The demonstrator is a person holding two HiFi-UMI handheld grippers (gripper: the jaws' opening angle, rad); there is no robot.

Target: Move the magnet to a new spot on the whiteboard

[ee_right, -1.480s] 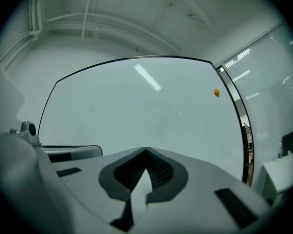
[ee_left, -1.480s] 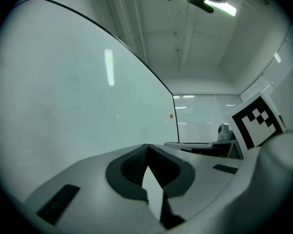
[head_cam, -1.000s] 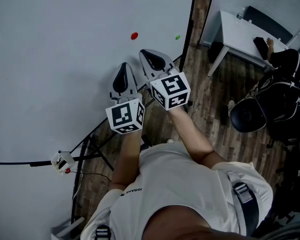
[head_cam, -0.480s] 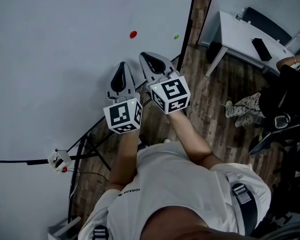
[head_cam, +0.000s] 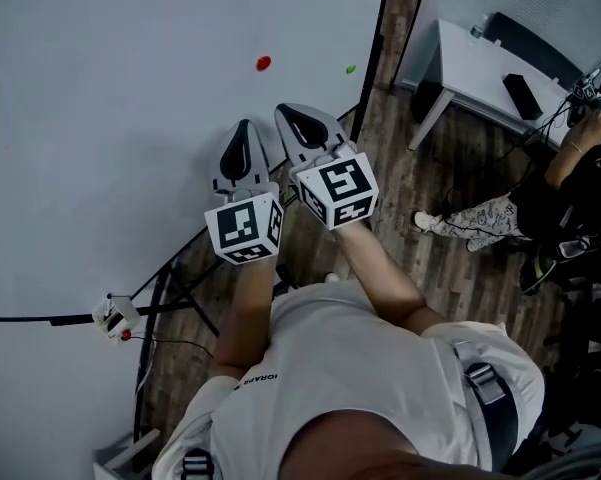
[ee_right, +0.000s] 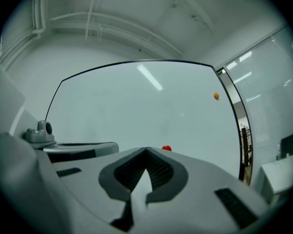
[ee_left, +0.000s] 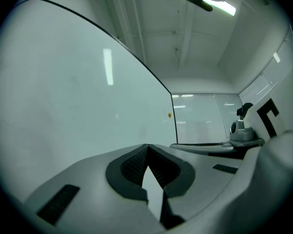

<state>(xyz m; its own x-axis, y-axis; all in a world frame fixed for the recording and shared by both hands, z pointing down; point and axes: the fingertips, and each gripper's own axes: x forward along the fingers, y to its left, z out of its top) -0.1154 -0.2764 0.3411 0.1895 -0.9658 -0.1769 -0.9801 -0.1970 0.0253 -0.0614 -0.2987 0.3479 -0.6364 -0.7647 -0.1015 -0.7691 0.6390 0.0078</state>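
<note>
The whiteboard (head_cam: 110, 118) fills the left of the head view. A small red magnet (head_cam: 264, 63) sticks to it, and a greenish magnet (head_cam: 350, 69) sits near its right edge. My left gripper (head_cam: 242, 133) and right gripper (head_cam: 292, 115) are held side by side below the magnets, both shut and empty, neither touching the board. In the right gripper view the red magnet (ee_right: 166, 148) peeks just over the shut right gripper (ee_right: 146, 151), and the other magnet (ee_right: 216, 96) is up right. The left gripper (ee_left: 147, 146) faces the board, with one small magnet (ee_left: 169, 115) near the board's edge.
The board's dark stand legs (head_cam: 185, 288) reach over the wood floor beneath my arms. A small white device with a cable (head_cam: 115, 318) hangs at the board's lower edge. A white table (head_cam: 480, 68) and a seated person (head_cam: 570, 188) are at the right.
Both grippers stay shut and have drifted slightly up and left in the head view. The seated person at the right has shifted position.
</note>
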